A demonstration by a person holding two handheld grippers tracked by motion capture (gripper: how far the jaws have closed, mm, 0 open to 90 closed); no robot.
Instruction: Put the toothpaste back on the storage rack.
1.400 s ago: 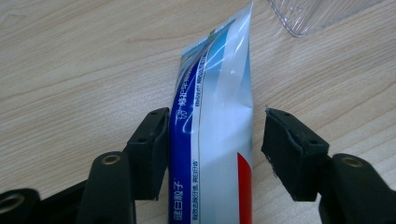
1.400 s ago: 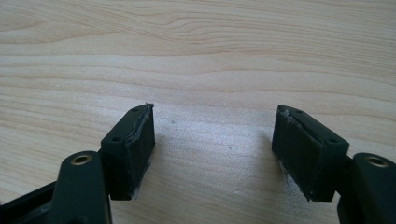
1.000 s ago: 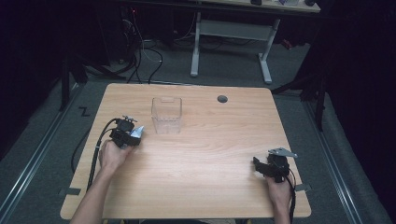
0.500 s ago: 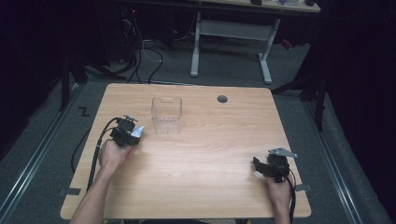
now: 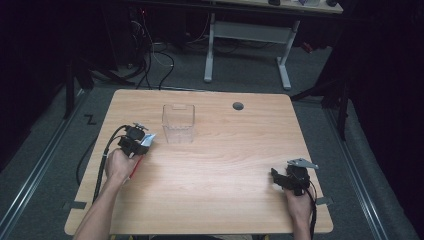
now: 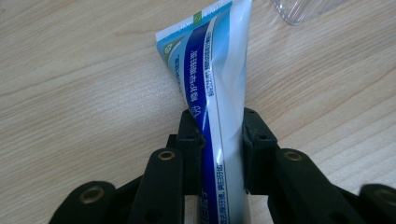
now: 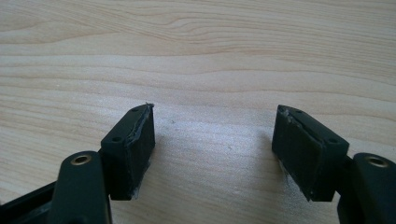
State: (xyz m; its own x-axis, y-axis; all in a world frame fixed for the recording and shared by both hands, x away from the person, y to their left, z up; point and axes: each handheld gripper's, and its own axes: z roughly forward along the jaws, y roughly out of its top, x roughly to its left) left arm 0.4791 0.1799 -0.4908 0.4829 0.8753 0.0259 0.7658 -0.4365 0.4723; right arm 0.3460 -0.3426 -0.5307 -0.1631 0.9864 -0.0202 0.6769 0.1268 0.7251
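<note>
High view: the left claw [image 5: 141,142] sits at the left side of the pale wooden worktop [image 5: 225,165], clamped on a white and blue plastic toothpaste tube [image 5: 146,143], just beside the clear square plastic container [image 5: 178,123] that stands upright toward the far edge. In the left gripper view the jaws press the tube [image 6: 219,93] from both sides partway along its length, its flat crimped end pointing away toward a corner of the container [image 6: 303,9]. Gripping the body rather than the thin crimp probably gives a firmer hold, and the closeness to the open container suggests the tube is meant to go into it.

The right claw [image 5: 280,180] rests low near the worktop's right front corner, well apart from the tube. In the right gripper view its jaws stand wide apart with nothing but bare wood [image 7: 210,60] between them, likely parked out of the way.

The worktop is light wood with visible grain and a small round grey grommet [image 5: 238,106] near the far edge. Around it lies grey carpet [image 5: 350,150]; beyond stand a white metal table frame [image 5: 250,40] and dark trailing cables [image 5: 160,60] in a dim room.
</note>
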